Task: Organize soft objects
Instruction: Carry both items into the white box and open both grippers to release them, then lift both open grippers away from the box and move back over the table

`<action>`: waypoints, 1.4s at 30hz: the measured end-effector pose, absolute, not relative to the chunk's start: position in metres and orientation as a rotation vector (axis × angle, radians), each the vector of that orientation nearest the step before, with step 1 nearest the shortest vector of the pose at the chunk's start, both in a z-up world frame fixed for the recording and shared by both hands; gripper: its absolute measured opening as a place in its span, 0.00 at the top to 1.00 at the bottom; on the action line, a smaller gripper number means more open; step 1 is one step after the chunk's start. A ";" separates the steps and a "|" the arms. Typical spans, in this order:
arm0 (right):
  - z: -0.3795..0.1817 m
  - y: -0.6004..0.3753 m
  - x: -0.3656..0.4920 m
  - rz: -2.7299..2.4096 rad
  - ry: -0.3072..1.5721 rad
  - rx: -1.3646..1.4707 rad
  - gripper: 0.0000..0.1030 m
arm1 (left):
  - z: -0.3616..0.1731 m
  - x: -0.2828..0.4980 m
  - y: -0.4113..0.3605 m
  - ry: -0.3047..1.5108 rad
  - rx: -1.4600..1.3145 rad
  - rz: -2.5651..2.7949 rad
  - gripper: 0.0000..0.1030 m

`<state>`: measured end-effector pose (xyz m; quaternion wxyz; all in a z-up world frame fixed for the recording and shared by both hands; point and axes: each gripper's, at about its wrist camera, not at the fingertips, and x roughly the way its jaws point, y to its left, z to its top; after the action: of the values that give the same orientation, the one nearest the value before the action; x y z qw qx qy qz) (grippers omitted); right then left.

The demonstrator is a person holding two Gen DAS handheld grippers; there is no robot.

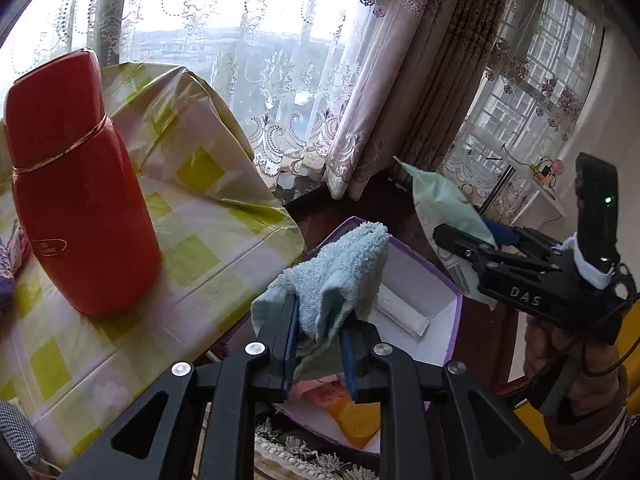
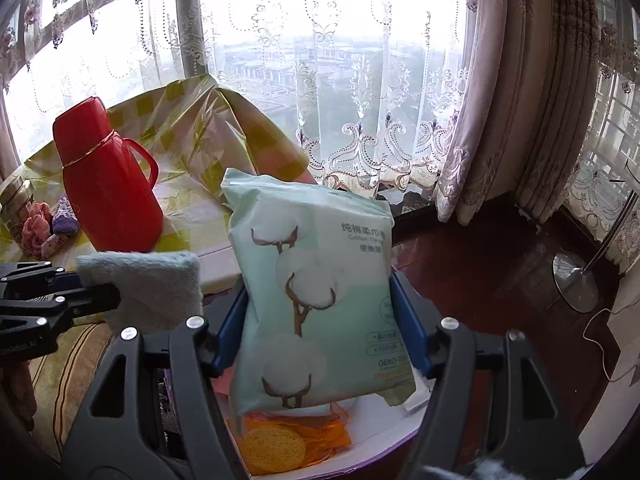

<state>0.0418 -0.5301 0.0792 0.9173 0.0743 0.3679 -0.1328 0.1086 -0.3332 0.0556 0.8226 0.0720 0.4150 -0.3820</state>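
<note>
Much of the white-lined, purple-edged cardboard box [image 1: 448, 300] was hidden behind the grippers, and only part of its contents showed: a round yellow sponge [image 2: 274, 450] in orange netting at the near end and a white folded card insert [image 1: 402, 314] at the far wall. The left gripper [image 1: 320, 344] pinched a pale blue terry washcloth [image 1: 340, 276] between its blue-padded fingers, the looped, fluffy cloth bunched upward above the box and covering the fingertips. The right gripper [image 2: 320, 320] clamped a soft mint-green plastic pack of cotton tissues [image 2: 316, 292] printed with white cotton bolls, holding it upright over the box; its lower print was partly cut off and hard to read. A glossy red plastic thermos flask [image 2: 108, 184] with a gold band stood on the table's yellow-checked plastic cloth [image 1: 208, 216], beside small pink and purple fabric items [image 2: 44, 224] too small to identify.
</note>
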 end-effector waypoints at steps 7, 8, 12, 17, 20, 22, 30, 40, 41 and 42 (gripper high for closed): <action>0.066 -0.534 0.046 -0.272 0.785 0.157 0.32 | 0.031 0.123 -0.324 0.926 0.166 -0.708 0.49; 0.064 -0.534 0.048 -0.270 0.787 0.157 0.32 | 0.032 0.123 -0.323 0.923 0.165 -0.704 0.49; 0.062 -0.531 0.056 -0.270 0.787 0.141 0.32 | 0.041 0.116 -0.313 0.894 0.158 -0.691 0.49; 0.055 -0.533 0.079 -0.279 0.776 0.123 0.28 | 0.046 0.113 -0.295 0.886 0.115 -0.675 0.49; 0.047 -0.534 0.086 -0.276 0.800 0.111 0.23 | 0.051 0.111 -0.281 0.871 0.103 -0.660 0.49; 0.045 -0.536 0.084 -0.288 0.810 0.111 0.22 | 0.054 0.110 -0.271 0.865 0.095 -0.650 0.49; 0.056 -0.539 0.068 -0.334 0.824 0.117 0.22 | 0.062 0.103 -0.231 0.845 0.037 -0.618 0.49; 0.079 -0.482 0.071 -0.209 0.815 0.052 0.21 | 0.065 0.088 -0.179 0.833 -0.032 -0.555 0.49; 0.082 -0.473 0.072 -0.192 0.812 0.042 0.21 | 0.066 0.087 -0.174 0.831 -0.040 -0.549 0.49; 0.085 -0.465 0.072 -0.173 0.810 0.036 0.21 | 0.067 0.085 -0.168 0.828 -0.046 -0.543 0.49</action>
<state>0.0724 -0.4646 0.0850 0.9154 0.0174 0.3933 -0.0841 0.0850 -0.1677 0.0668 0.8796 -0.0223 0.3974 -0.2606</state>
